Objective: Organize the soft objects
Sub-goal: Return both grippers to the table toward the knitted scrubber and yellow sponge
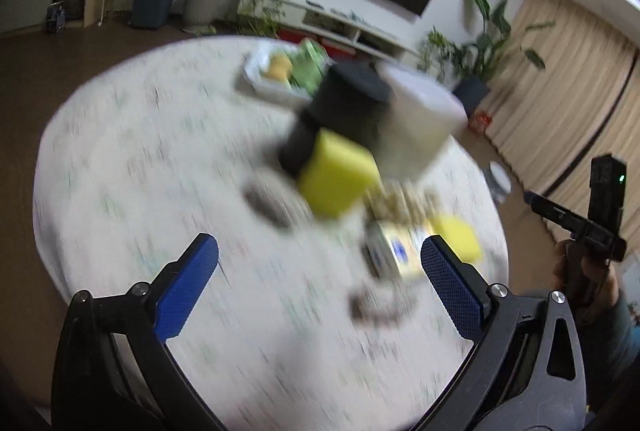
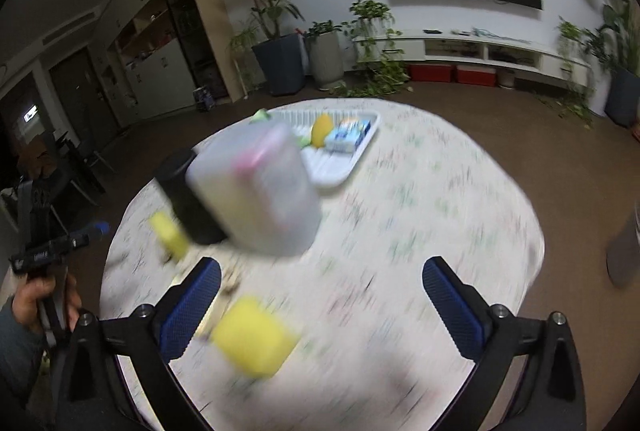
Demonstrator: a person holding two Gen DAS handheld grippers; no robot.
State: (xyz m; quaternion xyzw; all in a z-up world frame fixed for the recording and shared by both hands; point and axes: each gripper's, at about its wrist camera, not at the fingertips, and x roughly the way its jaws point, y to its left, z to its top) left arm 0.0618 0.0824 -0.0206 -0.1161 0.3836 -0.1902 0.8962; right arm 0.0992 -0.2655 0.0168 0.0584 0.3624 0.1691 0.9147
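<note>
Both views are blurred by motion. My left gripper [image 1: 320,271] is open and empty above the round table [image 1: 140,151]. A yellow sponge [image 1: 338,175] lies ahead of it, beside a black cylinder [image 1: 344,111] and a translucent plastic container [image 1: 420,115]. A second yellow sponge [image 1: 460,235] lies by a small box [image 1: 396,251]. My right gripper [image 2: 322,295] is open and empty; a yellow sponge [image 2: 252,337] lies near its left finger. Another yellow sponge [image 2: 170,233] lies by the black cylinder [image 2: 186,199] and the container [image 2: 256,191].
A white tray [image 2: 336,167] at the table's far side holds a yellow object [image 2: 321,129], a blue-and-white pack [image 2: 348,135] and something green [image 1: 308,67]. Dark scraps [image 1: 268,203] lie on the cloth. Plants, a TV and a low shelf stand behind.
</note>
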